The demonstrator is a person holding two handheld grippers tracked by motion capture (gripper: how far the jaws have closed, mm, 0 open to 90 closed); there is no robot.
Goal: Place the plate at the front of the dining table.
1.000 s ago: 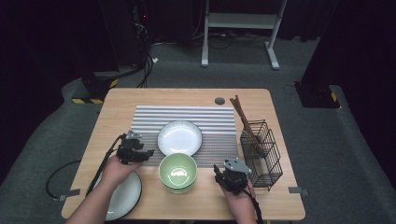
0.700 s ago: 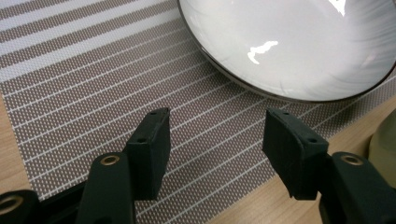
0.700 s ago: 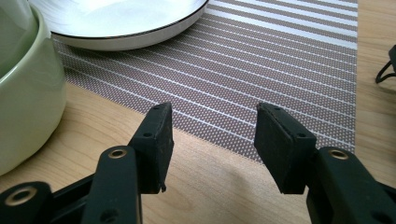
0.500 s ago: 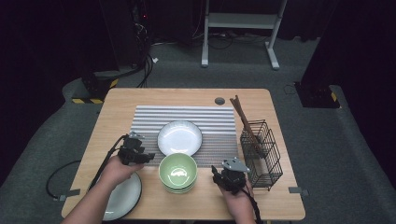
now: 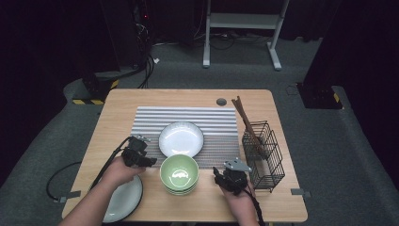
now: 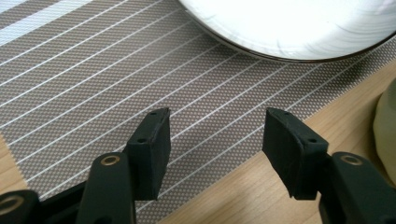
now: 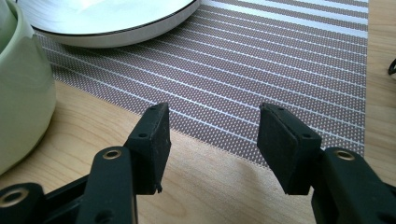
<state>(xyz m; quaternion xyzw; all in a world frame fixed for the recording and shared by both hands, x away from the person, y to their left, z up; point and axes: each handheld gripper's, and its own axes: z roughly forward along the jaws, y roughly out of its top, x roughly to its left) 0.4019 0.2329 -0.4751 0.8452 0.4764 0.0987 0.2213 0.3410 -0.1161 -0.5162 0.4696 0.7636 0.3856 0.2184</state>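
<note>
A stack of green bowls (image 5: 179,173) stands at the front edge of the striped mat (image 5: 188,115), just in front of a white plate (image 5: 181,139). My left gripper (image 5: 149,162) hovers left of the bowls, open and empty over the mat (image 6: 93,70), with the plate (image 6: 289,23) ahead of it and the bowl's edge (image 6: 385,126) at its right. My right gripper (image 5: 215,175) is right of the bowls. It (image 7: 212,135) is open, its jaws have just been opening, and nothing is between them. The green bowl (image 7: 18,93) shows at its left.
A second white plate (image 5: 123,202) lies at the front left corner under the left forearm. A black wire basket (image 5: 266,155) stands at the right with brown chopsticks (image 5: 244,117) leaning out of it. A small dark disc (image 5: 221,101) sits near the table's far edge.
</note>
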